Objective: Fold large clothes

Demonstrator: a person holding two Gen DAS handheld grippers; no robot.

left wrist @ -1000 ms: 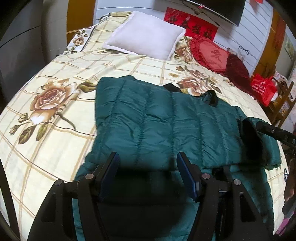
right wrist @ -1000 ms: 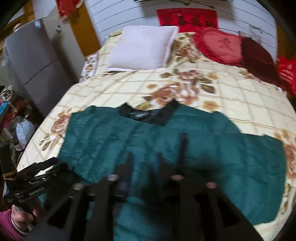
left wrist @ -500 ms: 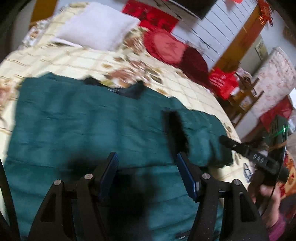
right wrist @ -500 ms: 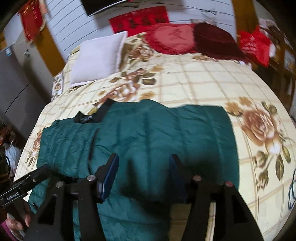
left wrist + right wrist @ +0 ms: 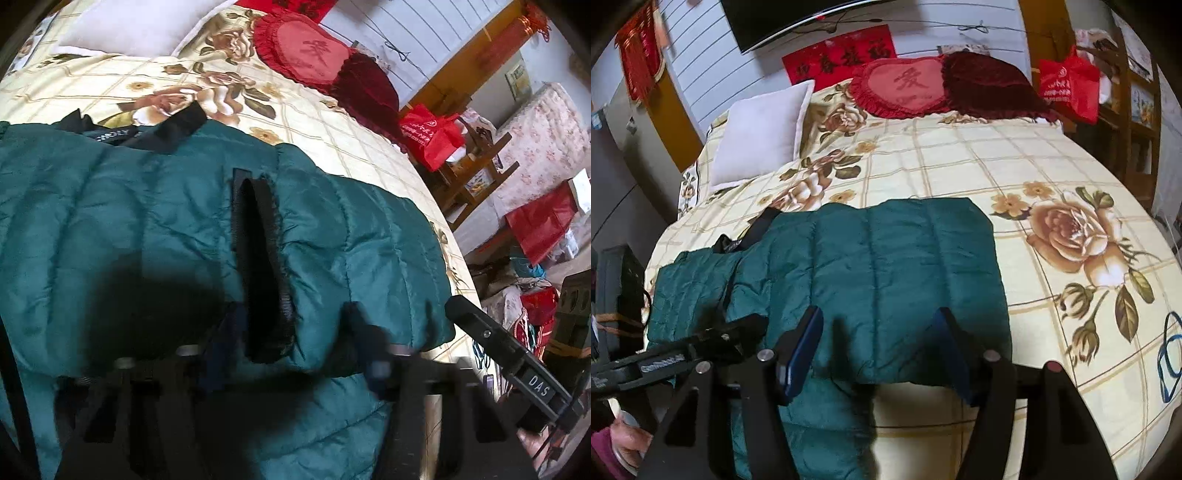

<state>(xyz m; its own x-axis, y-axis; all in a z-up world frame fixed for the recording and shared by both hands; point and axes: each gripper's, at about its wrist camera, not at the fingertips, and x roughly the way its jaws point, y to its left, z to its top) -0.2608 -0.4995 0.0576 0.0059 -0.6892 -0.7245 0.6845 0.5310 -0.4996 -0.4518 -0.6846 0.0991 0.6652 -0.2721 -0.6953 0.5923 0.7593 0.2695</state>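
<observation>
A dark green quilted jacket [image 5: 879, 266] lies flat on the bed, black collar [image 5: 759, 229] at its far left. In the left wrist view the jacket [image 5: 110, 221] fills the frame, with a sleeve folded across it and the sleeve's black cuff opening [image 5: 262, 266] straight ahead. My left gripper [image 5: 295, 343] is open and blurred, just above the cuff end of the sleeve. My right gripper [image 5: 879, 347] is open and empty over the jacket's near right edge. Each gripper shows in the other's view, the right one [image 5: 509, 369] and the left one [image 5: 665, 358].
The bed has a cream floral cover [image 5: 1034, 173]. A white pillow [image 5: 761, 133], a red heart cushion [image 5: 905, 85] and a dark red cushion [image 5: 990, 85] lie at the head. A red bag [image 5: 1067, 85] and wooden shelves [image 5: 1137, 122] stand right of the bed.
Both grippers have swung to the right across the jacket. The left one now faces the folded sleeve's cuff and the right one has moved to the jacket's right edge. Both stay open.
</observation>
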